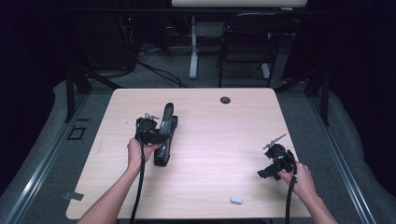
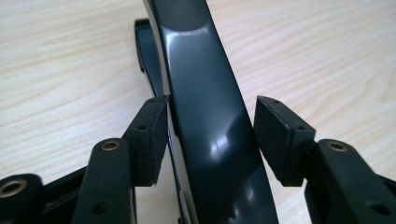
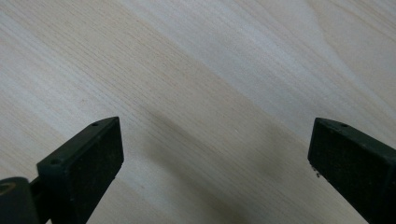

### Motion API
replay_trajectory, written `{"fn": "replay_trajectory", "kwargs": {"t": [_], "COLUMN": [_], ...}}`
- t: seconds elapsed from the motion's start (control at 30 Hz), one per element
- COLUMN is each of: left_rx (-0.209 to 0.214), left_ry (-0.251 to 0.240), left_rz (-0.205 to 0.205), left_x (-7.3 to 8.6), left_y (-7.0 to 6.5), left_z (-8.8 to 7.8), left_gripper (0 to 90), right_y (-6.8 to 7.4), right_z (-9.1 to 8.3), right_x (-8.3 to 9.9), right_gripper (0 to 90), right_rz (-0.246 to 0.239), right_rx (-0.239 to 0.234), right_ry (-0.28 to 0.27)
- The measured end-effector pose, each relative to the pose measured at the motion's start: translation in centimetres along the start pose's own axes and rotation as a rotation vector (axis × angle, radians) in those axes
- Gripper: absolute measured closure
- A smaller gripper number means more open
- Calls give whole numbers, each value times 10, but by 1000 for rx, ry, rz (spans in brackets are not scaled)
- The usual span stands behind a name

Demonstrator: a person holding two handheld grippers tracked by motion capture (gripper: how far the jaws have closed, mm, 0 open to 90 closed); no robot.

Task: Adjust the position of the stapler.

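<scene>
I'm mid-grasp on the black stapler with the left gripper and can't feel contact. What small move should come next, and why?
Probably close the left gripper a little more. Its jaws straddle the stapler: one pad sits against its side, the other has a visible gap, so the hold is likely not firm. The right gripper stands wide open over bare table and can wait.

Left gripper (image 1: 156, 133) held low at the table's left, jaws half apart, left forearm (image 1: 116, 196) angled in, right gripper (image 1: 273, 163) low at the right, jaws wide apart.
</scene>
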State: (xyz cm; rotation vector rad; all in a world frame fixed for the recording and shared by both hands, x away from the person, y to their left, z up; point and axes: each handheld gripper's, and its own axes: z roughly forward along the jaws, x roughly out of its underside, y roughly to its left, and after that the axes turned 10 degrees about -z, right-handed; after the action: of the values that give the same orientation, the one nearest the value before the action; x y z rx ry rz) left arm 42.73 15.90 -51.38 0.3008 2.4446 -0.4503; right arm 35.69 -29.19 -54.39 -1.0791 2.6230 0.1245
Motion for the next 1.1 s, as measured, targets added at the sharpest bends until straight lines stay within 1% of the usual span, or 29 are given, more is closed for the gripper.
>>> {"fn": "replay_trajectory", "kwargs": {"t": [0.03, 0.07, 0.1, 0.13, 0.2, 0.3, 0.33, 0.37, 0.4, 0.43, 0.47, 0.5, 0.53, 0.57, 0.6, 0.63, 0.67, 0.7, 0.73, 0.77, 0.8, 0.83, 0.9, 0.93, 0.97, 1.0, 1.03, 1.1], "left_rx": [-20, -20, -32, -39, -46, -62, -62, -61, -84, -84, -99, -76, -76, -37, -37, -24, -17, -9, -4, 2, 13, 13, 38, 39, 52, 52, 55, 62], "left_ry": [-11, -11, -4, -6, 8, 22, 24, 22, 15, 15, 9, 6, 6, 20, 20, 27, 31, 30, 30, 31, 29, 29, 29, 28, 36, 36, 36, 40], "left_rz": [-12, -12, -14, -20, -35, -35, -31, -2, 19, 19, 45, 37, 37, 30, 30, 35, 40, 43, 47, 53, 71, 71, 84, 95, 117, 117, 134, 155], "left_x": [-2, -2, -2, -2, 0, 2, 2, 2, 3, 3, 3, 4, 4, 3, 3, 3, 3, 3, 3, 3, 4, 4, 4, 4, 5, 5, 5, 4], "left_y": [-2, -2, -2, -3, -2, -1, -2, -6, -9, -9, -10, -8, -8, -3, -3, -2, 0, 0, 0, 1, 2, 2, 3, 3, 3, 3, 3, 3], "left_z": [1, 1, 2, 4, 7, 12, 13, 13, 13, 13, 13, 12, 12, 12, 12, 11, 11, 11, 11, 10, 10, 10, 10, 10, 9, 9, 9, 9], "left_gripper": [407, 368, 368, 333, 306, 333, 333, 408, 432, 434, 434, 432, 430, 431, 434, 434, 438, 452, 456, 462, 467, 471, 476, 488, 493, 497, 500, 502], "right_y": [0, 0, 0, 0, 0, 1, 1, 0, 1, 0, 0, 0, 1, 3, 3, 5, 7, 10, 11, 11, 11, 11, 10, 9, 9, 9, 9, 9], "right_z": [1, 1, 1, 2, 2, 0, 0, 2, 3, 3, 3, 3, 2, 2, 2, 0, 0, -1, -1, -1, 1, 1, 2, 2, 2, 2, 2, 2], "right_x": [0, 0, 0, 0, 0, 0, 0, -1, 0, -1, -1, -1, -2, -2, -2, -4, -4, -6, -7, -7, -6, -6, -6, -6, -5, -5, -5, -5], "right_gripper": [29, 29, 29, 29, 29, 29, 29, 29, 29, 29, 29, 29, 29, 29, 29, 29, 29, 29, 29, 29, 29, 29, 30, 30, 30, 30, 30, 30], "right_rz": [2, 2, 4, 3, 2, -3, -3, 0, 10, 0, 0, 1, -2, -3, -3, -13, -13, -29, -30, -39, -28, -28, -25, -29, -25, -25, -30, -31], "right_rx": [8, 8, -1, -2, -3, 7, 7, -5, -5, -4, -4, -6, -3, 2, 2, 4, 10, 17, 9, 18, 20, 20, -1, 7, 3, 3, 13, 11], "right_ry": [0, 0, 2, 3, 5, 0, 0, -3, -7, 7, 7, 15, 18, 13, 13, 15, 2, -3, 5, 12, 2, 2, 14, 25, 22, 22, 18, 18]}}
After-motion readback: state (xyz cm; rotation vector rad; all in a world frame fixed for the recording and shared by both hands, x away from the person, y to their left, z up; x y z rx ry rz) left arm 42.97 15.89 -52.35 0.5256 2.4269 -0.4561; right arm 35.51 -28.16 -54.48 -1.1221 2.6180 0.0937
